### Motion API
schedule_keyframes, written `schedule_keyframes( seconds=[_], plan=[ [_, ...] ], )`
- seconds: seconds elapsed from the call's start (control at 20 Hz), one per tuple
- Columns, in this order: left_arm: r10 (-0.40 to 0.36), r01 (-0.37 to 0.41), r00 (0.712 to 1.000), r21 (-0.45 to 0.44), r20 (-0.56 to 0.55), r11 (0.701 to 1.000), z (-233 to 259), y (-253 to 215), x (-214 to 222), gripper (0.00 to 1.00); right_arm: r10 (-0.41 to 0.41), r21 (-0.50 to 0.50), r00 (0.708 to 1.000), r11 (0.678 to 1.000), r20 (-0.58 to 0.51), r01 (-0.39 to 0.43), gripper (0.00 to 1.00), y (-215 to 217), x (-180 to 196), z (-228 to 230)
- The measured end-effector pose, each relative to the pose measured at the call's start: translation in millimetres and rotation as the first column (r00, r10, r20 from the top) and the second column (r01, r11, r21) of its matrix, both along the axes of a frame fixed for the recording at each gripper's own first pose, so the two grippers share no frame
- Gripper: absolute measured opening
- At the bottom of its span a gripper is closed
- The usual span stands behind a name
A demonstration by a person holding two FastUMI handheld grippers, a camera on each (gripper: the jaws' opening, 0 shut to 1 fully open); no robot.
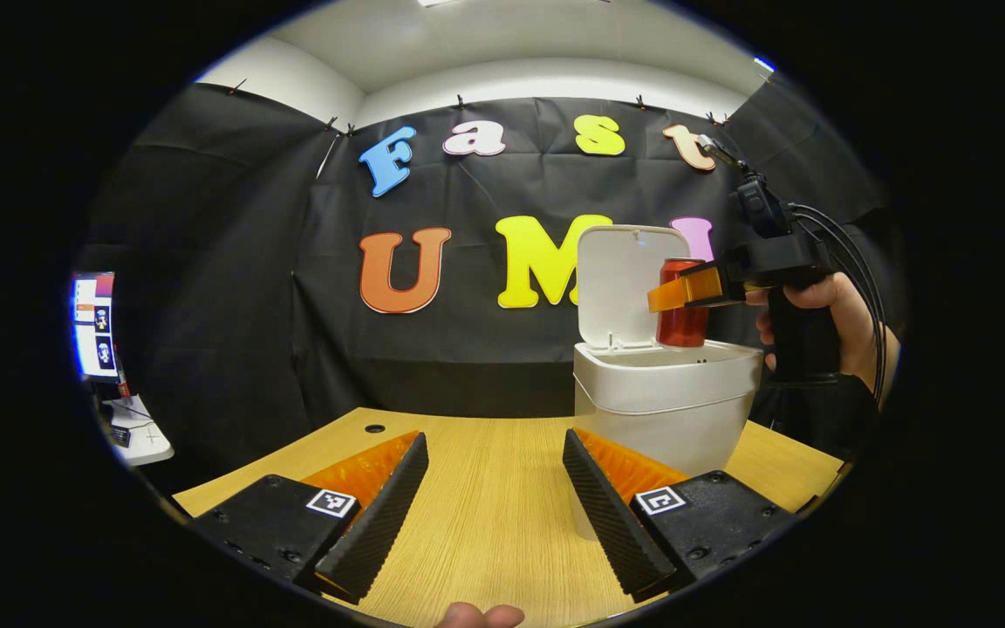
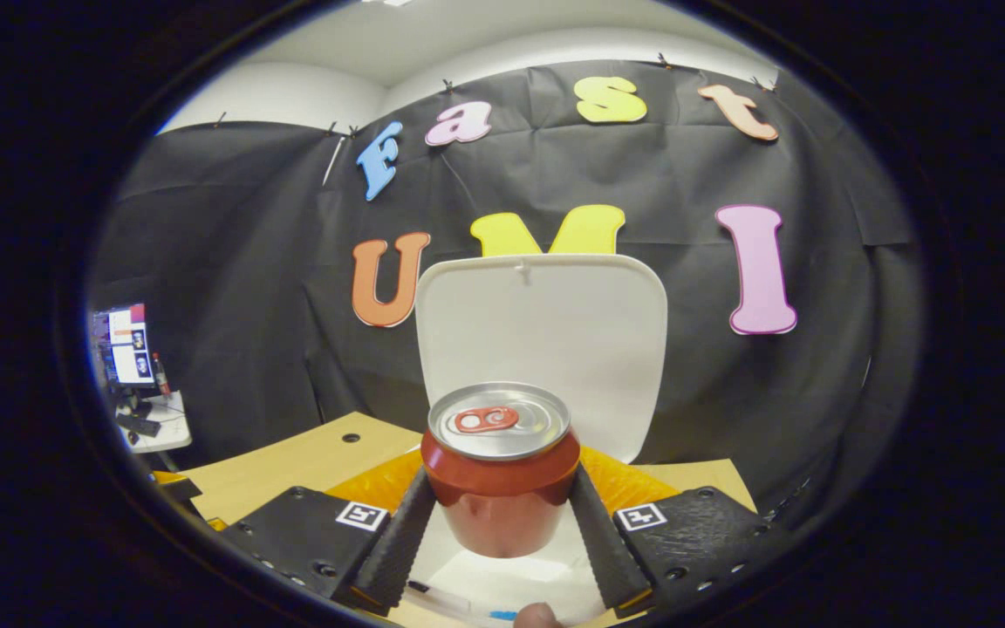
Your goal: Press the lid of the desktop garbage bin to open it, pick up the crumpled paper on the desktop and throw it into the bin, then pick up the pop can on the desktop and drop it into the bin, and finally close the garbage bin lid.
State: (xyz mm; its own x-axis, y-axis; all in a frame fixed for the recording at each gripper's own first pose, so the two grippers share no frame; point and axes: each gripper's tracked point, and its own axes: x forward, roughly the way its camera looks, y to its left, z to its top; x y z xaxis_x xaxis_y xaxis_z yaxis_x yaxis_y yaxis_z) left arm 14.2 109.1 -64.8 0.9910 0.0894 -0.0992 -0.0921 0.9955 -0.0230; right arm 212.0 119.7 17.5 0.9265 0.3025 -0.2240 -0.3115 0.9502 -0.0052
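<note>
Right gripper jaws clamped on upright red pop can, silver top, over open white bin; lid upright behind. Left gripper jaws apart, empty, above surface.

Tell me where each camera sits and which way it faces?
Left gripper view: rides the open left tool, low over the wooden table, facing the white plastic bin.
Right gripper view: rides the right tool, above the bin, holding the red metal can.
Shared: bin's raised lid, can, right tool.
</note>
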Motion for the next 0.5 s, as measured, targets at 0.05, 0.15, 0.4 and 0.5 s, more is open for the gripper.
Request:
schedule_keyframes(
  seconds=[0.05, 0.15, 0.4, 0.5],
  plan=[
    [0.004, -0.004, 1.0, 0.0, -0.004, 1.0, -1.8, 1.1, 1.1, 1.0, 0.001, -0.006, 1.0, 1.0, -0.004, -0.001, 0.8, 0.9, -0.1, -1.1],
    [0.005, -0.005, 1.0, -0.007, -0.013, 1.0, -6.3, 4.0, 0.5, 1.0, 0.0, -0.007, 1.0, 1.0, -0.006, 0.0, 0.8, 0.4, 0.6, -2.4],
    [0.01, -0.01, 1.0, -0.011, -0.012, 1.0, -6.3, 6.7, -0.4, 1.0, -0.004, -0.028, 1.0, 1.0, -0.003, 0.004, 0.81, 2.4, -0.3, -2.7],
    [0.012, -0.012, 1.0, -0.003, -0.013, 1.0, -6.3, 7.4, -0.7, 1.0, -0.009, -0.035, 1.0, 0.999, -0.001, 0.009, 0.82, 1.5, -0.1, -3.1]
  ],
)
